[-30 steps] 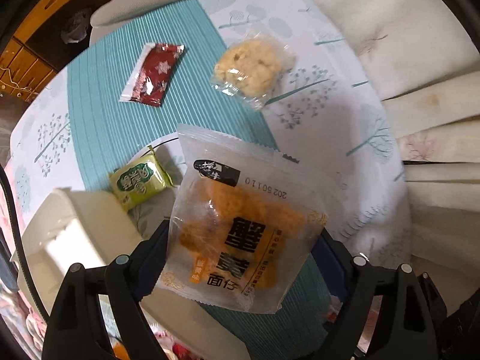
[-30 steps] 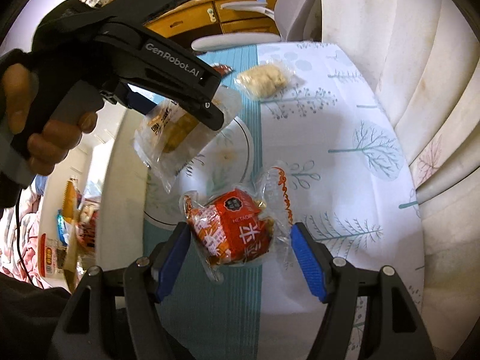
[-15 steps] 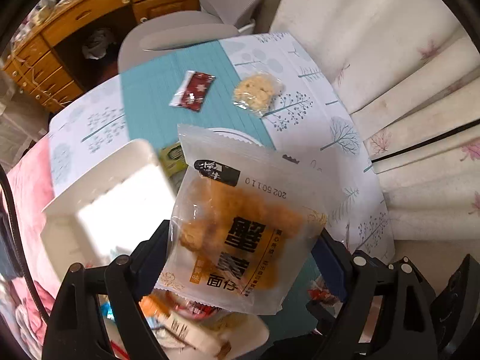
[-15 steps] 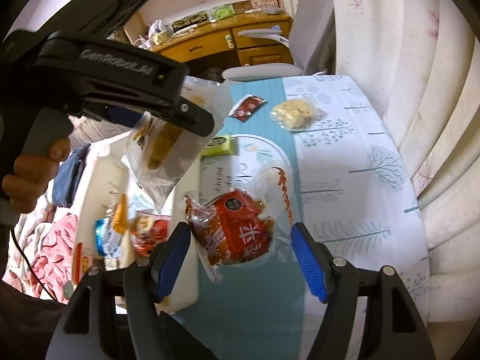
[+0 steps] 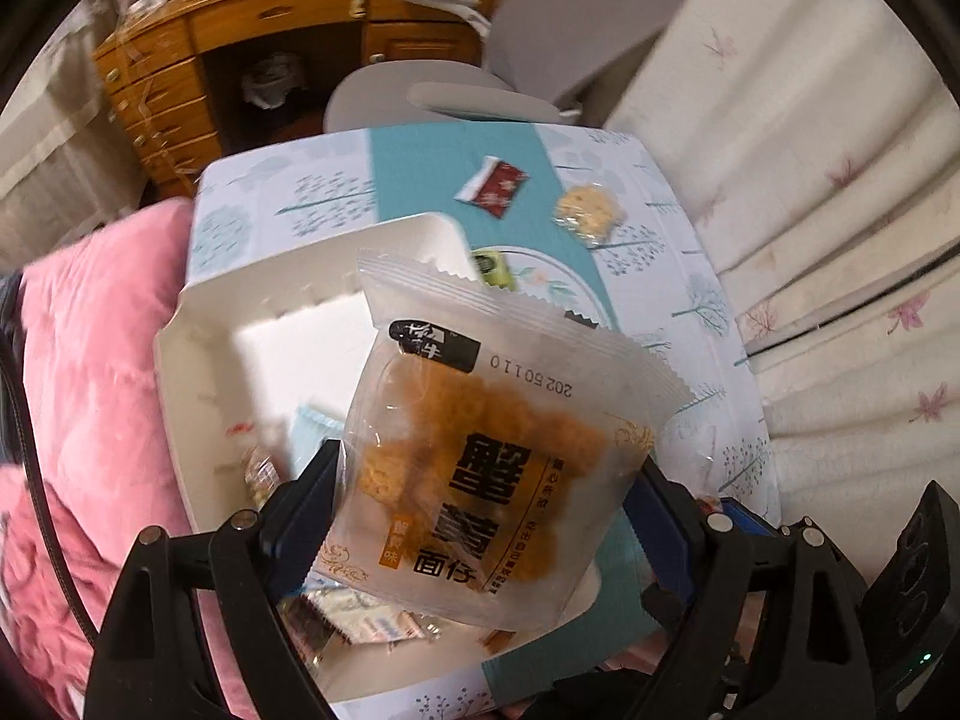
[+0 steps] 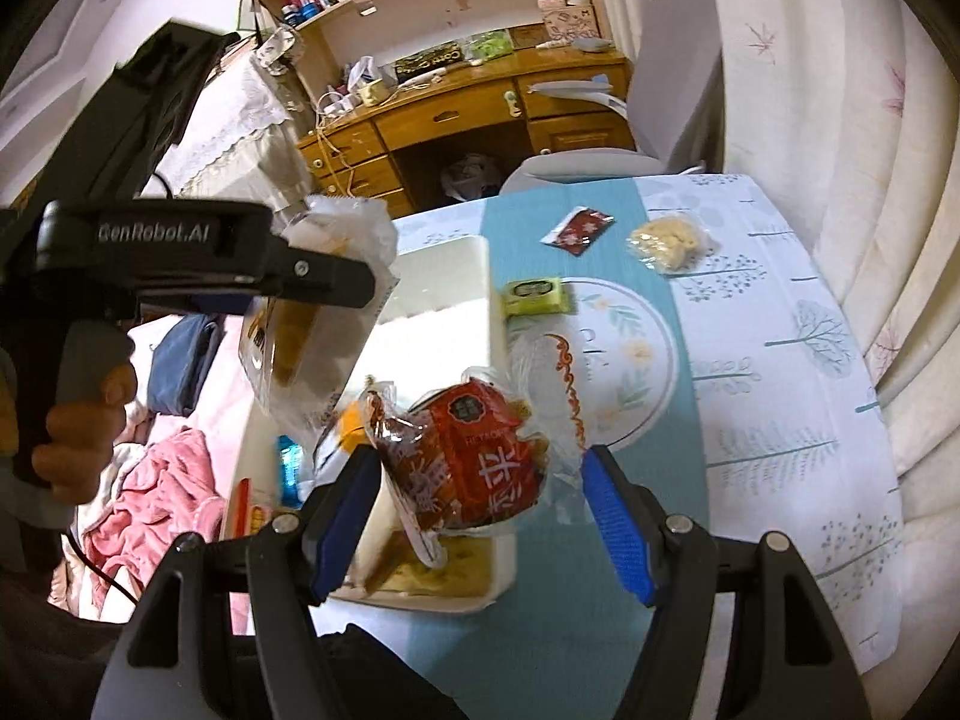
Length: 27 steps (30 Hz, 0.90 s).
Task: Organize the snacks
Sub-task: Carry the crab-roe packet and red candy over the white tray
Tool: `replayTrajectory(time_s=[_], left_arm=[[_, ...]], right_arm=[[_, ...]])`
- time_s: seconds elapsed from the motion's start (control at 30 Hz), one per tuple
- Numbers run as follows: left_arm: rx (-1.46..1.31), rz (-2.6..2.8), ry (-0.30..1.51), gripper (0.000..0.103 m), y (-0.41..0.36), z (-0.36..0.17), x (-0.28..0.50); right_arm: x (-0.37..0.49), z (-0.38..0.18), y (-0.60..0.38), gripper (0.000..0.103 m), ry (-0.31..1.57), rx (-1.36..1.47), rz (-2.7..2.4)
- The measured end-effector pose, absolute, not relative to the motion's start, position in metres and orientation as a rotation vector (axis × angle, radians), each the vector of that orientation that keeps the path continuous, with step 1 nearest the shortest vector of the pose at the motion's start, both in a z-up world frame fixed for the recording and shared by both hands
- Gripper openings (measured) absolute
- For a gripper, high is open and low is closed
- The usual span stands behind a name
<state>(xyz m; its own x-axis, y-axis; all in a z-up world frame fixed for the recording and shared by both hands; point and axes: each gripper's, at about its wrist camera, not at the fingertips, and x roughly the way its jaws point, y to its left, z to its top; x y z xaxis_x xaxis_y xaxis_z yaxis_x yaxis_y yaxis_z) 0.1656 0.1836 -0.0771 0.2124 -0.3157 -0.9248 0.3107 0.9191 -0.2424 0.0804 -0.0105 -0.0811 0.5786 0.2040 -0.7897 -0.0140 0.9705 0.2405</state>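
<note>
Both claws are now hanging over the white bin rather than the worktop, our left claw pinching the crab-roe noodle packet and our right claw pinching the red snack bag, so we are nearing the drop.

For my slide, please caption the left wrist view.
Left gripper holds clear orange noodle-snack packet above white storage box.

A teal-striped, tree-printed white cloth covers the surface; a clear orange noodle packet, a red wrapped snack, a plain white box.
</note>
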Motion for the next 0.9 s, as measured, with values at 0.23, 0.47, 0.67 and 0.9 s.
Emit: replayTrajectory(time_s=[0.23, 0.47, 0.67, 0.9], left_arm=[[-0.077, -0.351, 1.278, 0.088, 0.239, -0.092, 0.155], [-0.112, -0.331, 1.273, 0.088, 0.272, -0.102, 0.152], [-0.075, -0.366, 1.300, 0.090, 0.275, -0.111, 0.151], [-0.054, -0.414, 1.288, 0.095, 0.277, -0.109, 0.149]], right_arm=[[0.076, -0.082, 0.021, 0.070, 0.948, 0.211, 0.184], [0.082, -0.085, 0.043, 0.072, 0.957, 0.222, 0.206], [0.088, -0.092, 0.052, 0.089, 0.971, 0.257, 0.172], [0.081, -0.099, 0.058, 0.091, 0.976, 0.312, 0.107]])
